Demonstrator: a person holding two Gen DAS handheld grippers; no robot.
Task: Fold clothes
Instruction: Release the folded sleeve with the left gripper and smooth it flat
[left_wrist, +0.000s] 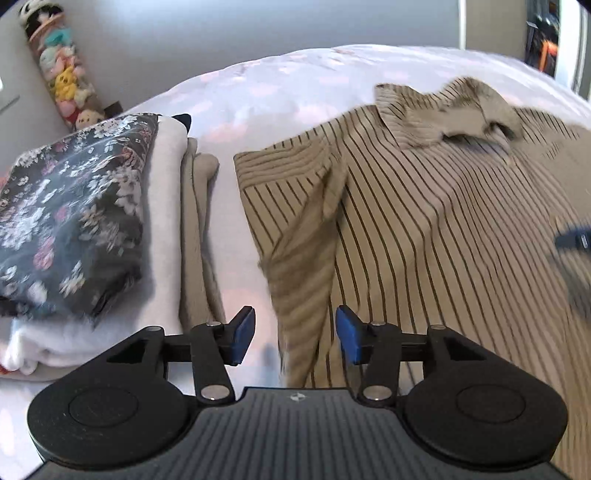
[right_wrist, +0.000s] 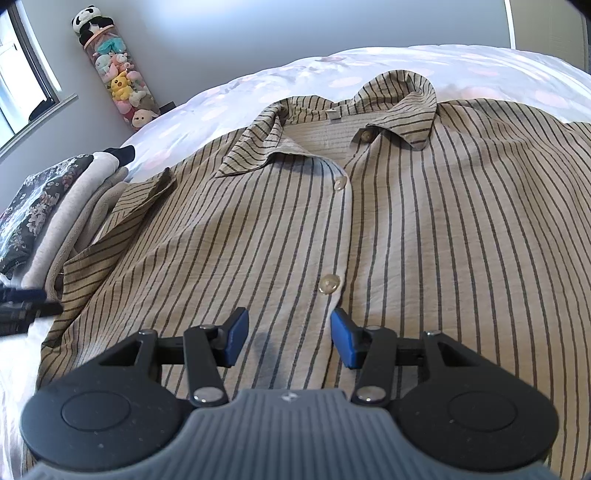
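Lying front-up on your bed's pale floral cover (right_wrist: 258, 85), the beige button-up shirt with thin dark stripes (right_wrist: 406, 221) has its left sleeve (left_wrist: 295, 221) folded in beside the stack of folded clothes (left_wrist: 92, 221). Your left hand-held gripper (left_wrist: 295, 334) stands open over that sleeve's edge, gripping nothing. Your right hand-held gripper (right_wrist: 288, 338) stands open too, its blue pads (right_wrist: 236, 338) apart above the button placket and closed on no cloth.

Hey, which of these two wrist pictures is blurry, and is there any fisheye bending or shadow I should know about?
Left wrist view: motion blur smears the striped shirt and the floral fabric on the folded pile; the right gripper is a dark streak. Right wrist view: sharp, buttons crisp, with a small dark shadow between the jaws. Both views: the bed edge bows from fisheye distortion.
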